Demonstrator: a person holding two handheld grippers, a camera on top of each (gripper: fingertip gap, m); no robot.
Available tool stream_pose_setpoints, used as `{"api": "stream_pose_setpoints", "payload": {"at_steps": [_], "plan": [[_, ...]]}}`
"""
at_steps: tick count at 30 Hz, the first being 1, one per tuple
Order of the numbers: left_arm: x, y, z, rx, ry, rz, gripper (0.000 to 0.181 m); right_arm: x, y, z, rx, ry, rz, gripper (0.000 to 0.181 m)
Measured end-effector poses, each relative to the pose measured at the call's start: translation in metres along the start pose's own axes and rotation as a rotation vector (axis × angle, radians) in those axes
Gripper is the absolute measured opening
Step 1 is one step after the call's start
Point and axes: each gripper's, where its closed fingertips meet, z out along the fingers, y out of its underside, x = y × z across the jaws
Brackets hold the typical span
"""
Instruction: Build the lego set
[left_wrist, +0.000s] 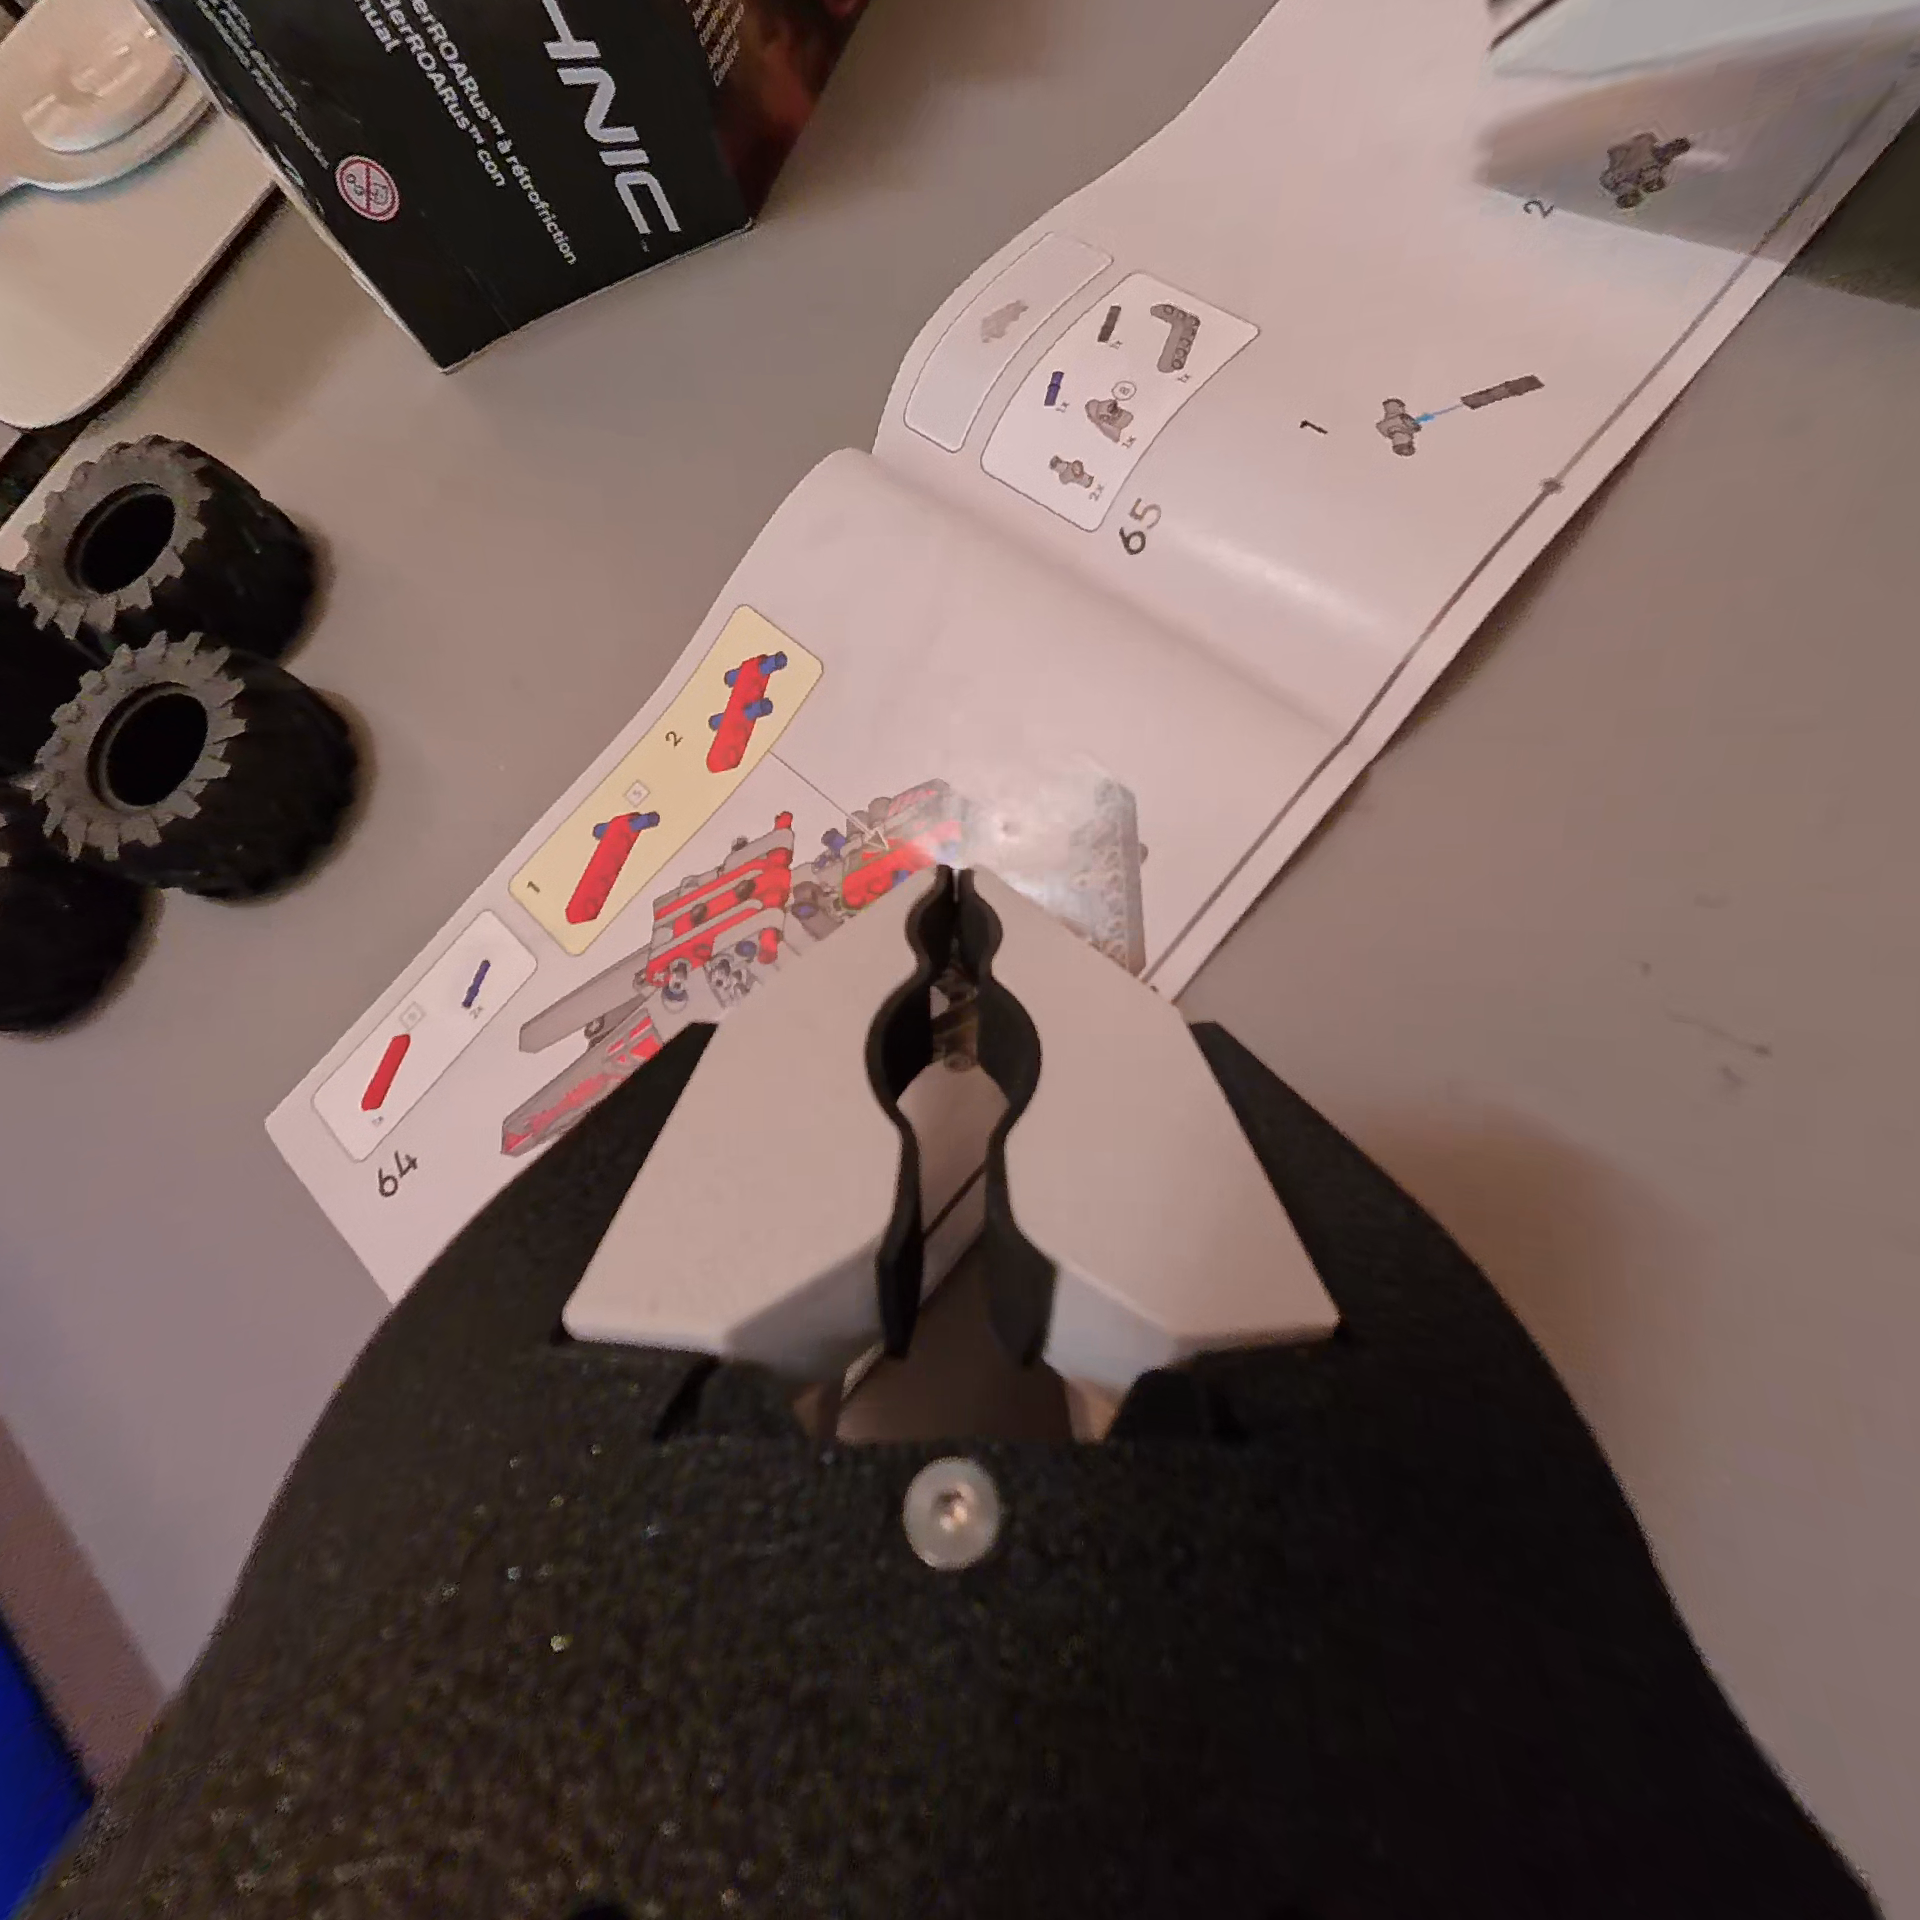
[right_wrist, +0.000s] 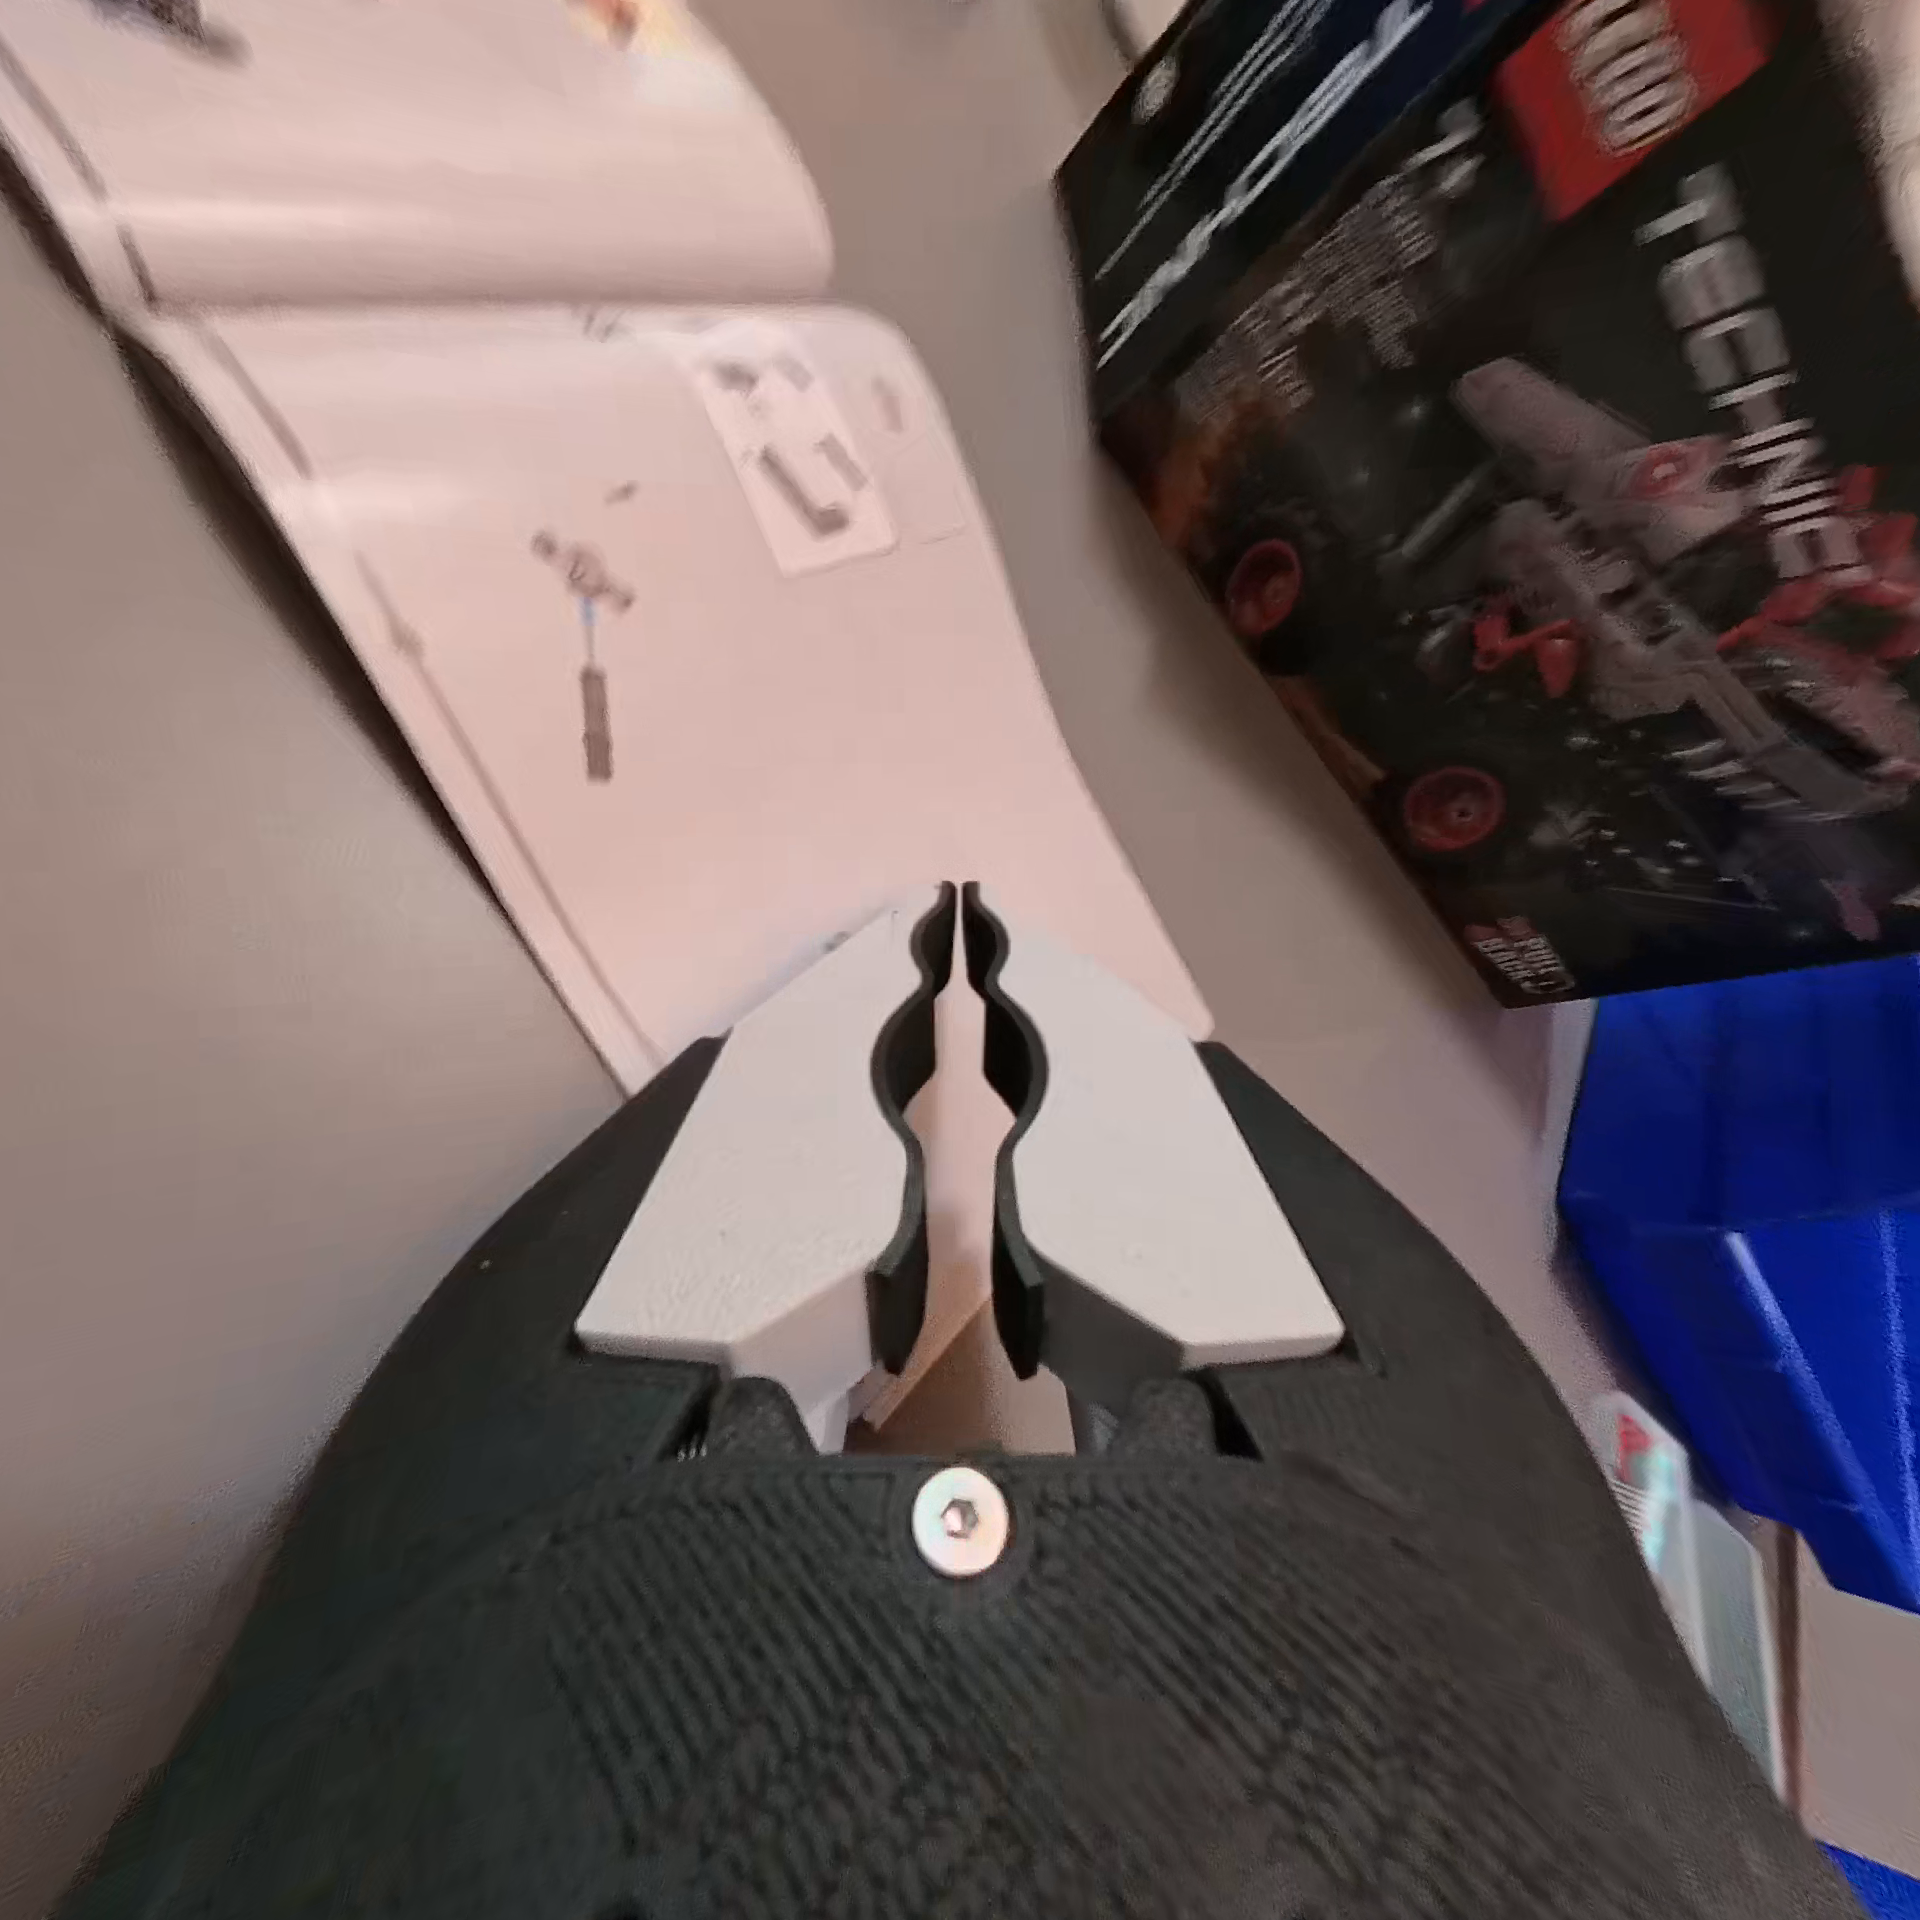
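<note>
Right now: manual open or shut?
Open. The manual lies spread on the table, two facing pages showing, bulging at the fold.

Grey table, matte, w/ a few faint scuff marks on the bare part at right. An open instruction booklet lies on it, pages curling up at the fold. A black set box stands on the table just beyond the booklet. Black knobby tyres sit clustered near the table's left edge, approx. side by side, hubs facing up. In the right wrist view, a blue bin sits beside the box, blurred.
</note>
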Motion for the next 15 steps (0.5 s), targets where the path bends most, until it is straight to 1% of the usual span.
{"api": "stream_pose_setpoints", "payload": {"at_steps": [1, 2, 4, 6, 8, 10, 12, 13, 15], "plan": [[-0.001, -0.002, -0.001, 0.005, -0.005, -0.010, 0.001, 0.006, -0.010, -0.004, 0.050, 0.025, 0.028, 0.005], [-0.002, -0.006, -0.004, 0.031, -0.012, -0.019, 0.003, 0.010, -0.024, -0.009, 0.113, 0.032, 0.065, 0.011], [-0.007, -0.022, -0.013, 0.130, -0.030, -0.050, 0.005, 0.010, -0.054, -0.012, 0.237, 0.010, 0.145, 0.025], [-0.013, -0.038, -0.032, 0.234, -0.038, -0.096, 0.005, 0.007, -0.073, -0.005, 0.273, -0.010, 0.162, 0.038], [-0.026, -0.046, -0.062, 0.306, -0.072, -0.122, 0.005, 0.008, -0.085, 0.008, 0.257, 0.018, 0.116, 0.050], [-0.048, -0.046, -0.103, 0.351, -0.137, -0.117, 0.002, 0.014, -0.099, 0.018, 0.260, 0.082, 0.060, 0.051], [-0.082, -0.033, -0.146, 0.358, -0.224, -0.126, 0.000, 0.021, -0.106, 0.029, 0.260, 0.152, 0.020, 0.051], [-0.103, -0.020, -0.165, 0.330, -0.263, -0.145, 0.000, 0.024, -0.105, 0.035, 0.239, 0.186, 0.001, 0.051], [-0.148, 0.016, -0.198, 0.220, -0.339, -0.198, 0.003, 0.027, -0.100, 0.044, 0.211, 0.240, -0.037, 0.051]]}}
